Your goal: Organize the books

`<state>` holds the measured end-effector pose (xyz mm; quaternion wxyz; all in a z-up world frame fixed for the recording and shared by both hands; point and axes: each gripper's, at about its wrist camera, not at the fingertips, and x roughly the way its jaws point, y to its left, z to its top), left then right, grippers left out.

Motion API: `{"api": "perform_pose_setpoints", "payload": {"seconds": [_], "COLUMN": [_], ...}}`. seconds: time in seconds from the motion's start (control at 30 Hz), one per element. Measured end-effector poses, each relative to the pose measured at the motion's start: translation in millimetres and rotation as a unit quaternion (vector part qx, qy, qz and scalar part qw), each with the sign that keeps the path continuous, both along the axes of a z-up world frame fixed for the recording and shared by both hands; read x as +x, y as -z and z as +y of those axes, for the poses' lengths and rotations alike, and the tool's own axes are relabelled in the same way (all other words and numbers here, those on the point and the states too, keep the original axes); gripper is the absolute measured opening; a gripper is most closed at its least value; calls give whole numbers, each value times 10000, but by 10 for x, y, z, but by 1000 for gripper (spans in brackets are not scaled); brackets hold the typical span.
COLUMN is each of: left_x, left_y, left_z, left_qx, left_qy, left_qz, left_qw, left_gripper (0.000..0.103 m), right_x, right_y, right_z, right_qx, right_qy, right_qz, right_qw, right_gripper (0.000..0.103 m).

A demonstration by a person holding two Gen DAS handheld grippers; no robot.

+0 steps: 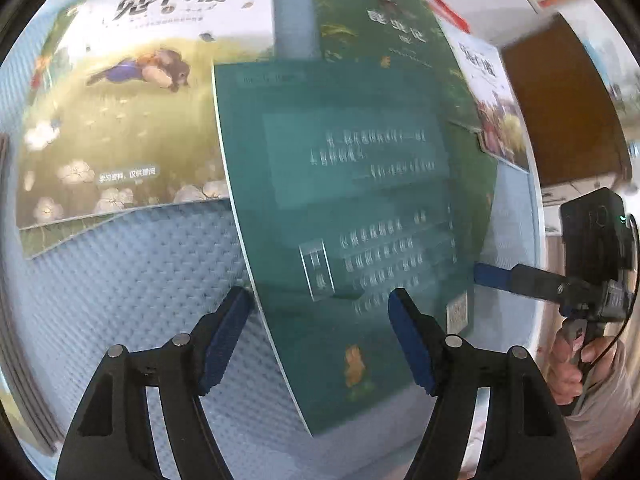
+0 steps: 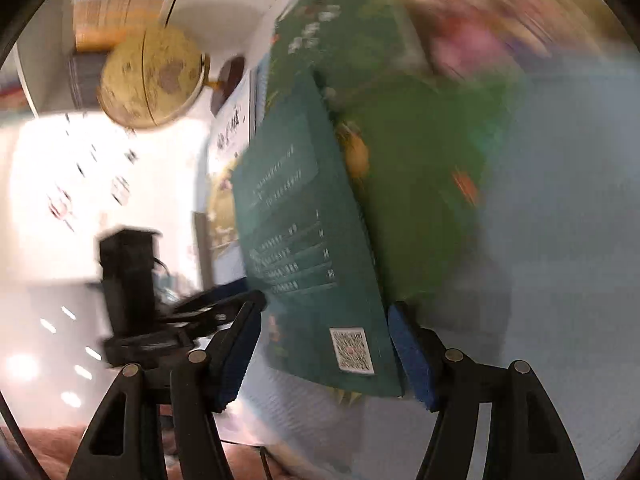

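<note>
A teal book [image 1: 352, 200] lies back cover up, tilted, partly over a green book [image 1: 360, 32]. My left gripper [image 1: 318, 294] hangs open above the teal book's lower left edge, with nothing between its pads. One finger of the right gripper [image 1: 494, 275] reaches the book's right edge. In the blurred right wrist view the QR-code corner of the teal book [image 2: 304, 240] sits between the jaws of my right gripper [image 2: 326, 303], which stand well apart. Its right pad [image 2: 408, 356] lies against the book's edge. The green book [image 2: 420, 200] shows behind.
A rabbit picture book [image 1: 120, 120] lies at the left on the blue quilted mat [image 1: 140, 280]. A second copy [image 1: 492, 100] sits at the right. A hand [image 1: 568, 360] holds the right gripper. A globe [image 2: 152, 76] stands beyond the mat, and book edges [image 1: 16, 320] line the far left.
</note>
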<state>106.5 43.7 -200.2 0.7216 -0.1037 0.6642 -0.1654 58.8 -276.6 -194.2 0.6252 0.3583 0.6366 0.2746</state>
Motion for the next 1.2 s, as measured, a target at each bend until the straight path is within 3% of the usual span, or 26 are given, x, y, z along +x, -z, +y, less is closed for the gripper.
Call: {"api": "perform_pose_setpoints", "payload": {"seconds": [0.1,0.17,0.3,0.47,0.53,0.6,0.7,0.8,0.83,0.87,1.0,1.1,1.2], "left_x": [34,54,10,40,19,19,77,64,27,22,-1,26,16], "left_y": [6,17,55,100,108,124,151,157,137,134,83,23,-159], "left_z": [-112,-209,-371,-493,-505,-532,-611,-604,-572,-572,-520,-423,-597], "left_qx": [279,574,907,917,963,999,1007,1018,1017,1020,854,330,-132], "left_qy": [180,324,554,530,598,624,616,694,702,693,513,276,561], "left_qz": [-7,30,-66,-78,-103,-118,-107,-131,-136,-148,-162,85,-119], "left_qw": [9994,9978,9943,9943,9935,9930,9930,9923,9922,9923,9949,9990,9983], "left_gripper": [70,71,84,87,87,88,89,91,92,92,85,76,71], "right_x": [-121,-84,18,10,-41,-92,-168,-312,-372,-414,-553,-658,-742], "right_y": [185,236,95,-46,-69,77,266,298,329,354,246,59,-360], "right_z": [-139,-130,-31,-4,59,86,94,93,68,52,53,20,-15], "right_qx": [710,941,600,1144,937,607,984,913,831,740,899,1208,1143], "right_qy": [694,878,652,384,193,166,364,372,477,610,1288,1889,2245], "right_qz": [182,225,27,-212,-347,-138,129,154,240,324,402,506,223], "right_qw": [9949,9914,9961,9925,9948,9979,9944,9950,9951,9949,9868,9732,9675], "right_gripper": [64,64,67,61,61,60,45,28,13,11,10,10,10]}}
